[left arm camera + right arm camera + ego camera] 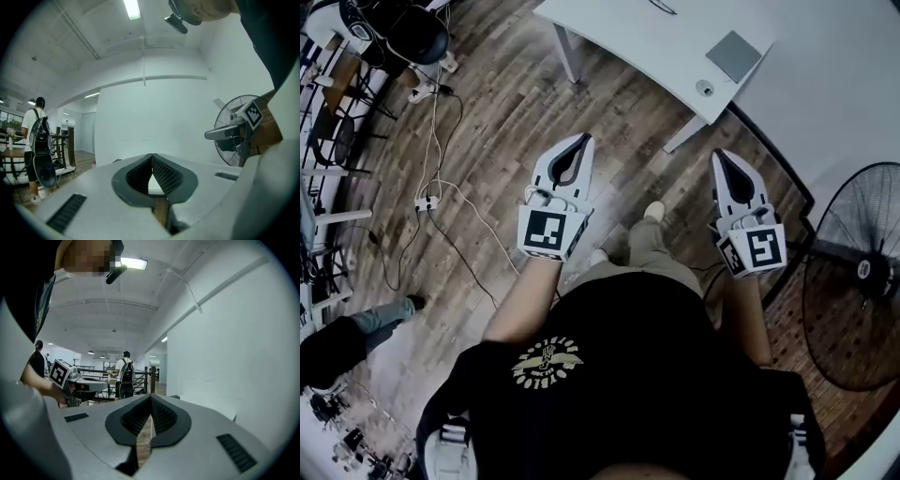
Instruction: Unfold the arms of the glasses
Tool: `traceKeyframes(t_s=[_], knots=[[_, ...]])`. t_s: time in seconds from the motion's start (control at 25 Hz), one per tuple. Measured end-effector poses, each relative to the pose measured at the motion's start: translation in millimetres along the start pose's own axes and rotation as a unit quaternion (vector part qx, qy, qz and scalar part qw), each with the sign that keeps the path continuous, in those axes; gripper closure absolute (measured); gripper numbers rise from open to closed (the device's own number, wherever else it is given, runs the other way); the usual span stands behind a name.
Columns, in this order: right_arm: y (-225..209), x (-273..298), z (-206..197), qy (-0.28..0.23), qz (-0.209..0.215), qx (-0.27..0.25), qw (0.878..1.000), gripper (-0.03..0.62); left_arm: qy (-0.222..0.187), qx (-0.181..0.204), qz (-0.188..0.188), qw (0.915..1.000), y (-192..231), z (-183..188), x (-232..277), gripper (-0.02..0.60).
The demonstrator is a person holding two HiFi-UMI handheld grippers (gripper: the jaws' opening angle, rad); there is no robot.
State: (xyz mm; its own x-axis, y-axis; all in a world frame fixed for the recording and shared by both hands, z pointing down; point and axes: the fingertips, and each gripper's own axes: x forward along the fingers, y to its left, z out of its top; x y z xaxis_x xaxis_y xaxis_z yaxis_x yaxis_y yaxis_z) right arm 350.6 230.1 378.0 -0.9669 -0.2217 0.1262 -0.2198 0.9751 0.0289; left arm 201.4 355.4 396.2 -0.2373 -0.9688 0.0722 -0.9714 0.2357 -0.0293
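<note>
While you stand on the wood-plank floor (506, 112) facing a white table (628, 37), you hold both tongs out level ahead of you at about waist height, well apart from each other and short of the table's near edge. The left gripper (583, 139) is clenched: in the left gripper view its ribbed black pads meet at the tips with nothing caught between them. The right gripper (719, 156) is clenched as well, pads tip to tip and empty in its own view. Each tool carries its marker cube just above your fist, the left one (548, 232) and the right one (759, 251).

On the table, a thin dark shape (661, 7) lies at the very top edge of the head view, cut off by the frame; it may be the glasses, but it is too small to tell. It sits well apart from both grippers. Nearer the table's corner rest a flat grey square (733, 54) and, just beside it, a small round item (704, 88).

A black floor fan (853, 281) stands to your right by the white wall. Cables and a power strip (427, 202) trail across the floor to your left, and another person's leg in jeans (370, 323) shows at the left edge. In the left gripper view a person with a backpack (37, 136) stands in the background.
</note>
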Motion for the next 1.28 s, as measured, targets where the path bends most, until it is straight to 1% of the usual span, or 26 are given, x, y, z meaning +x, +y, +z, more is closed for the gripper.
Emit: traceKeyframes(t_s=[0.2, 0.36, 0.48, 0.68, 0.8, 0.96, 1.08, 1.28], knots=[[-46.9, 25.2, -1.0, 0.000, 0.016, 0.007, 1.000, 0.594, 0.003, 0.006, 0.017, 0.9998, 2.2, 5.6, 49.3, 0.572], [-81.4, 46.8, -7.4, 0.012, 0.034, 0.021, 0.999, 0.594, 0.008, 0.003, 0.022, 0.9997, 0.4, 11.3, 94.3, 0.572], [-99.0, 59.2, -5.1, 0.007, 0.050, 0.023, 0.998, 0.594, 0.007, 0.008, 0.027, 0.9996, -2.7, 17.0, 118.8, 0.572], [-127.5, 75.6, 3.1, -0.003, 0.072, 0.016, 0.997, 0.594, 0.006, 0.002, 0.038, 0.9992, -7.6, 26.7, 155.1, 0.572], [-147.0, 80.2, 3.8, -0.004, 0.085, 0.015, 0.996, 0.594, 0.001, 0.005, 0.045, 0.9990, -13.7, 34.7, 175.2, 0.572], [-171.3, 85.7, 10.5, -0.012, 0.096, 0.013, 0.995, 0.594, 0.004, 0.003, 0.059, 0.9982, -17.9, 44.0, 192.0, 0.572], [-185.3, 91.6, 7.1, -0.012, 0.101, 0.024, 0.995, 0.594, 0.002, 0.009, 0.074, 0.9972, -18.4, 49.7, 195.3, 0.573], [-185.0, 95.6, 8.6, -0.023, 0.118, 0.027, 0.992, 0.594, -0.001, 0.012, 0.097, 0.9952, -14.1, 54.7, 186.6, 0.574]])
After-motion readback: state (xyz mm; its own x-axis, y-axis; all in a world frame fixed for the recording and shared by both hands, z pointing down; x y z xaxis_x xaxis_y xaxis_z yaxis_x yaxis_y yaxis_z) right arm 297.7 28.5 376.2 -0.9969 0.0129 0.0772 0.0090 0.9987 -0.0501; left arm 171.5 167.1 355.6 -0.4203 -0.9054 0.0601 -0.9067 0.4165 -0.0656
